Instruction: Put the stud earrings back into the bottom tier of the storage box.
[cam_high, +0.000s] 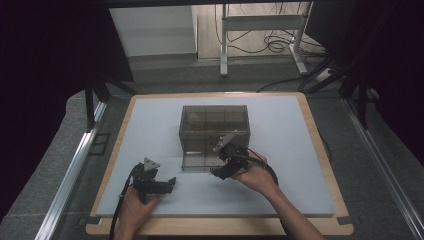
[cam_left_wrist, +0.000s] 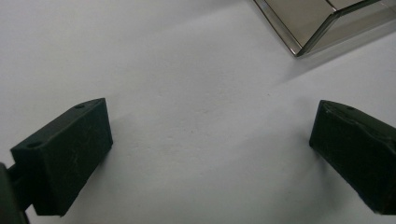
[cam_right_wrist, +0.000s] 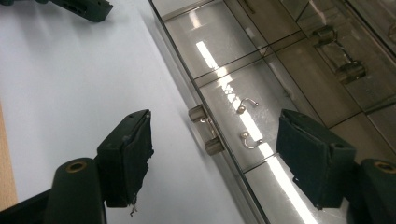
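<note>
White matting carries the drawer box (cam_high: 214, 137) mid-table; your right gripper (cam_right_wrist: 212, 154) stands open-jawed around its lower handle (cam_right_wrist: 206, 135), untouched, so close squarely on it next, while your left gripper (cam_left_wrist: 210, 154) rests open and empty nearby.

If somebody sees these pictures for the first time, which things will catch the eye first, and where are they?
The smoky clear box with drawers stands out first, in the middle of the white mat. At its near right corner the right gripper has its fingers spread on either side of a small metal drawer handle, not pressing on it. The left gripper rests open on the mat, near the front left.
</note>
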